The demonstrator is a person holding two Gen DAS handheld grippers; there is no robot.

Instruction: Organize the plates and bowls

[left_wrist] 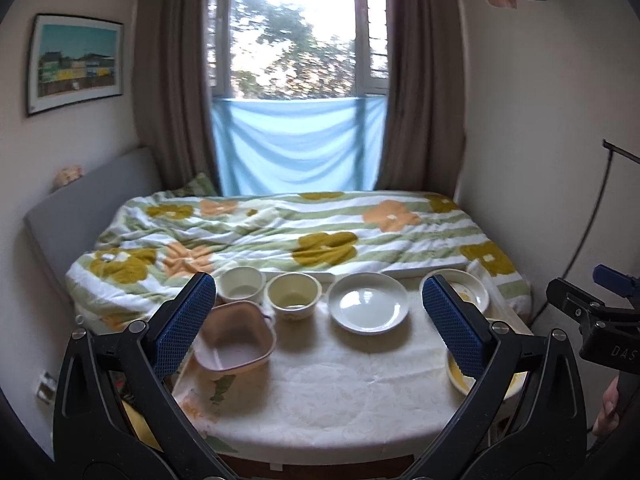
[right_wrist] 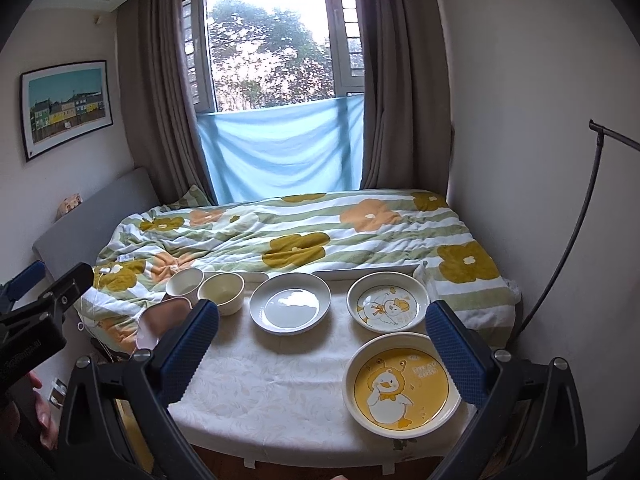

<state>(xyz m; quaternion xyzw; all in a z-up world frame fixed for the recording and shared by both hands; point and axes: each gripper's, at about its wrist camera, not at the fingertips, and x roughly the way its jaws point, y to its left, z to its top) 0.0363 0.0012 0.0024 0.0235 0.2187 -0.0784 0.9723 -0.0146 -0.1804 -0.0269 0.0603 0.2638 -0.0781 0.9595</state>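
Daylight from a curtained window [right_wrist: 276, 48] falls across a bed with a flowered quilt [right_wrist: 304, 232] and onto a small table [right_wrist: 272, 384] covered in a pale patterned cloth, pushed against the foot of the bed. Along the table's far edge, from left to right, stand a white cup [right_wrist: 185, 282], a cream bowl [right_wrist: 222, 291], a plain white plate [right_wrist: 290, 302] and a plate with a white duck [right_wrist: 387, 302]. A plate with a yellow duck [right_wrist: 402, 380] lies at the near right corner, just in front of the white-duck plate. A pink square bowl [left_wrist: 236, 338] sits tilted at the left edge, in front of the cup and touching the cream bowl's side. Both tools hover above the near edge, touching nothing. The left gripper [left_wrist: 318, 320] is spread wide and empty, its blue pads framing the square bowl on one side and the right-hand plates on the other. The right gripper [right_wrist: 322, 344] is likewise wide and empty, with the yellow-duck plate close beside its right finger. A framed picture [right_wrist: 66, 108] of coloured houses hangs on the left wall.
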